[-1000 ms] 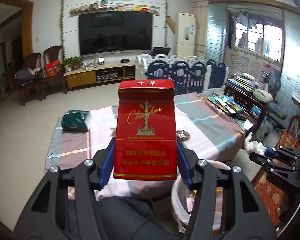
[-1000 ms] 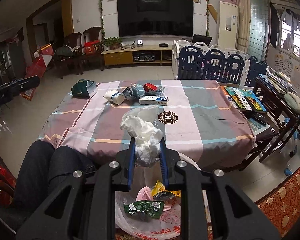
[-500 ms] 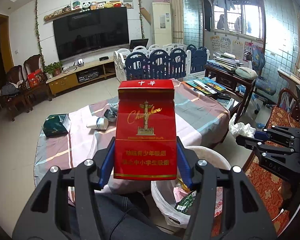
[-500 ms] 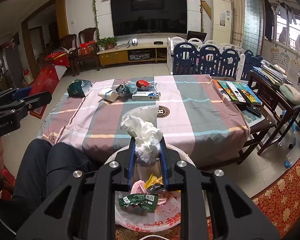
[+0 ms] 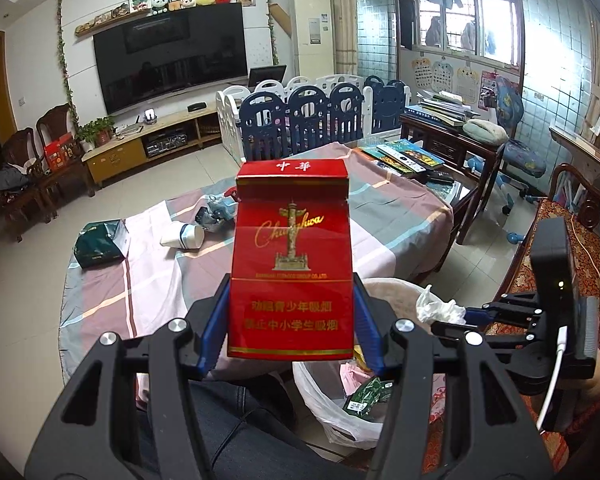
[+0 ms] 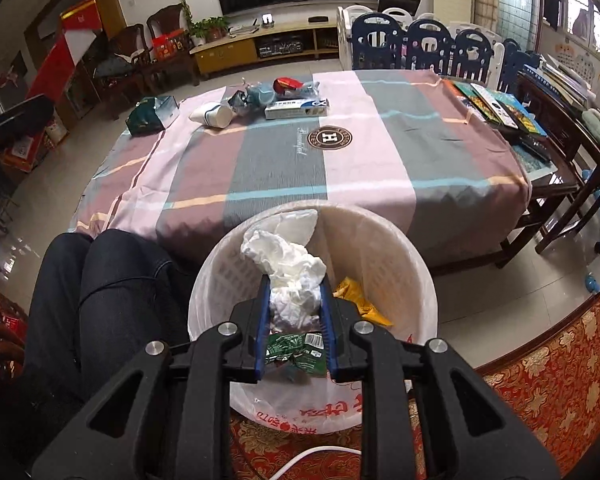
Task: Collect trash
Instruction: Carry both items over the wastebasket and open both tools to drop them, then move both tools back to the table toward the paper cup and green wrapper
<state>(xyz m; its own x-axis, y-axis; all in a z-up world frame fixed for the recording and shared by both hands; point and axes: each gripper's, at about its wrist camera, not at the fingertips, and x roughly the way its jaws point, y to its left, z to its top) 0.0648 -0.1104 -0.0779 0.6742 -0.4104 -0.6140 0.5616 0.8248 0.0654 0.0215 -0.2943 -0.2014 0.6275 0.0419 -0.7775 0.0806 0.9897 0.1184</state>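
trash is what both of your grippers carry at this moment, and each piece is held the way it is for a reason. your right gripper [image 6: 294,300] has its blue jaws pinched on a crumpled white tissue [image 6: 286,268], most of the wad bulging out past the tips; that soft paper needs only a light squeeze low down to stay put. you hold it directly over the mouth of the white lined bin [image 6: 400,248], pointing steeply down, so that when the jaws part the tissue should fall straight in among the green wrapper [image 6: 296,350] and yellow packet [image 6: 356,300] already lying at the bottom. your left gripper [image 5: 290,322] has its jaws spread wide but pressed on the flanks of a red cigarette pack [image 5: 292,260], clamping its lower half with the pack upright, which keeps the stiff box from twisting out. it waits just beside the bin, over your lap, probably so the two drops do not collide. the bin stands on the floor against the table edge, close to your knees, so each trip from the striped tablecloth [image 6: 380,160] is short. more litter remains at the far side: a paper cup [image 6: 212,114], a green pouch [image 6: 150,116], a flat box [image 6: 296,109] and crumpled wrappers [image 6: 260,94].
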